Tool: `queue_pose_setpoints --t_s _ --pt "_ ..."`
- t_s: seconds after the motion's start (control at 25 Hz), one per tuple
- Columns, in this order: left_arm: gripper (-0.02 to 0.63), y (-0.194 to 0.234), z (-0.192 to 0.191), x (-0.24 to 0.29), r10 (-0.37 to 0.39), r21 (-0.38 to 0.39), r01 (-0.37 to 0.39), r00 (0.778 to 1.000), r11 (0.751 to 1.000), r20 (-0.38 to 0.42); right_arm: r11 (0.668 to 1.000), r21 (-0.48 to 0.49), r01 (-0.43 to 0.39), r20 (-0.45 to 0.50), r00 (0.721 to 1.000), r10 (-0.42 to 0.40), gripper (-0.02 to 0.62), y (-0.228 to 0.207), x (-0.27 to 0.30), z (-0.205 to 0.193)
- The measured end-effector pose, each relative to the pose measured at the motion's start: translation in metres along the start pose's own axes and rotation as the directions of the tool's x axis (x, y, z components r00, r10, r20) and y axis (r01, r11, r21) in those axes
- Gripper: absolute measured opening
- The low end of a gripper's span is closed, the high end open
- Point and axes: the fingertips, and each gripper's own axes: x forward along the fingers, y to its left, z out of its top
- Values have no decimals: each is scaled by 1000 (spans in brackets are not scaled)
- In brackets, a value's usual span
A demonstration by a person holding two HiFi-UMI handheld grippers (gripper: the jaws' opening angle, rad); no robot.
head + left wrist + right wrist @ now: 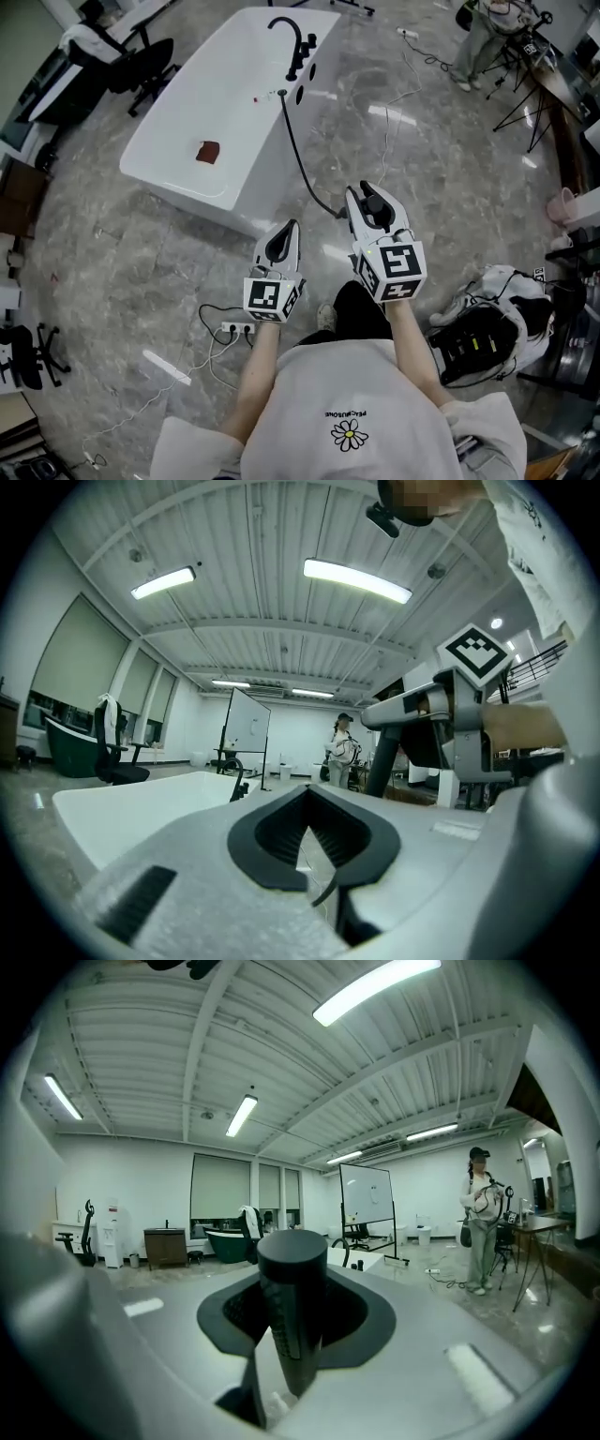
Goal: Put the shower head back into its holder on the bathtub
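The white bathtub (246, 184) stands ahead at the upper left, with a black faucet (292, 39) and black fittings (310, 67) on its far deck. A black hose (298, 155) runs from the deck down across the floor to my right gripper (368, 195). That gripper is shut on the black cylindrical shower head (292, 1302), which stands up between its jaws. My left gripper (287, 232) is beside it on the left, shut with nothing in it (314, 841). Both are a short way from the tub's near wall and point level toward it.
A reddish-brown object (207, 152) lies inside the tub. A power strip with cables (234, 328) is on the marble floor by my left arm. A bag with gear (487, 328) sits at the right. A person (483, 37) and tripods stand far right; an office chair (141, 66) is left of the tub.
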Motion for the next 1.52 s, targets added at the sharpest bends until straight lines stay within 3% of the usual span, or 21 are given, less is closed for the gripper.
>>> queue_pose_setpoints --t_s 0.2,0.4,0.72,1.12,1.36,1.52 --pt "-2 41 -14 79 33 50 -30 998 998 -58 995 12 -97 -27 995 97 109 -28 103 1" --pt "-2 98 -24 173 84 19 -82 991 996 -102 981 -2 -193 3 981 193 107 -61 213 34" --pt "2 180 -14 307 135 -8 -136 989 991 -68 955 -69 -288 62 954 292 107 -103 360 100" --pt "105 301 -64 450 -6 -87 -11 980 996 -200 933 -119 -340 143 924 355 107 -67 548 190" --pt "114 378 -99 495 34 -144 -77 959 987 -281 918 -178 -354 166 909 383 106 -46 617 235" --pt "156 390 -126 517 7 -187 -75 940 979 -341 906 -136 -400 184 889 420 107 -41 627 250"
